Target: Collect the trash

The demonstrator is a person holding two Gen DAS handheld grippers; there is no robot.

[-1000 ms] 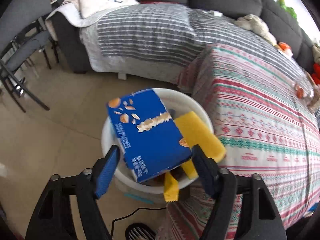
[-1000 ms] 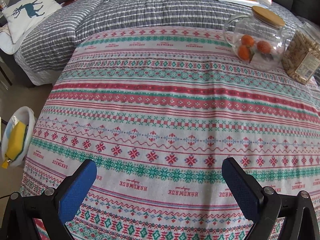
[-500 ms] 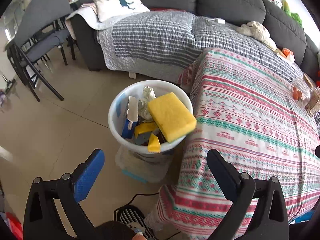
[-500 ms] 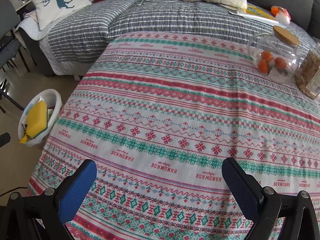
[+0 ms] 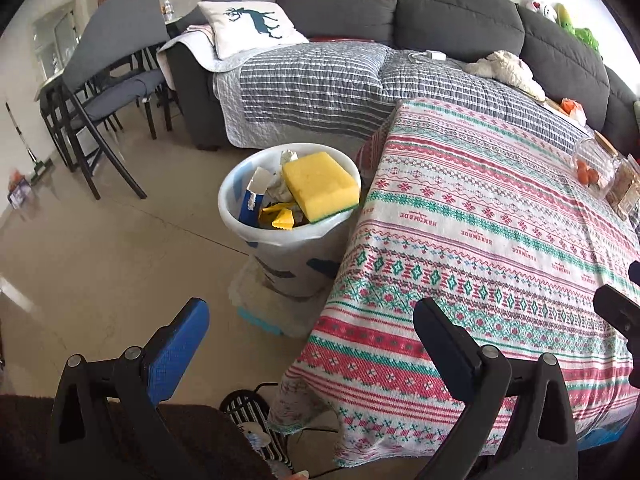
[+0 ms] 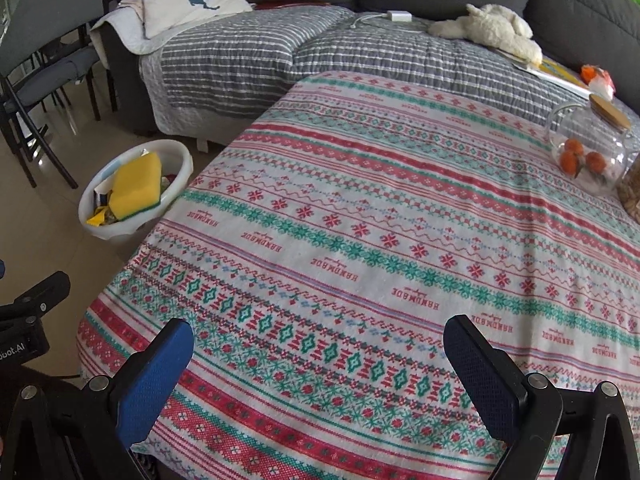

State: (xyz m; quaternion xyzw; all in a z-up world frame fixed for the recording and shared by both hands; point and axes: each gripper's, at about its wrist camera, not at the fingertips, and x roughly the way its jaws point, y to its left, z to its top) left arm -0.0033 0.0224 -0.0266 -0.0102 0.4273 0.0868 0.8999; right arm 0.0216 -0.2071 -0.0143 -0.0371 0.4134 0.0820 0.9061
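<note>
Both left tongs point(image 5: 310, 354) and right tongs point(image 6: 320, 368) gape empty beside the full bin point(image 5: 280, 240); collection looks finished, with no trash seen on the desk point(image 6: 400, 240).

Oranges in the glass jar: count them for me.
3 oranges show in the glass jar at the table's far right: one at the left, one below it, one to the right. More may be hidden behind them.

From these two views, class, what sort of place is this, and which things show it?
Probably a home living room: a grey sofa with a deer pillow, a cloth-covered table, and a trash bin on the floor.
</note>
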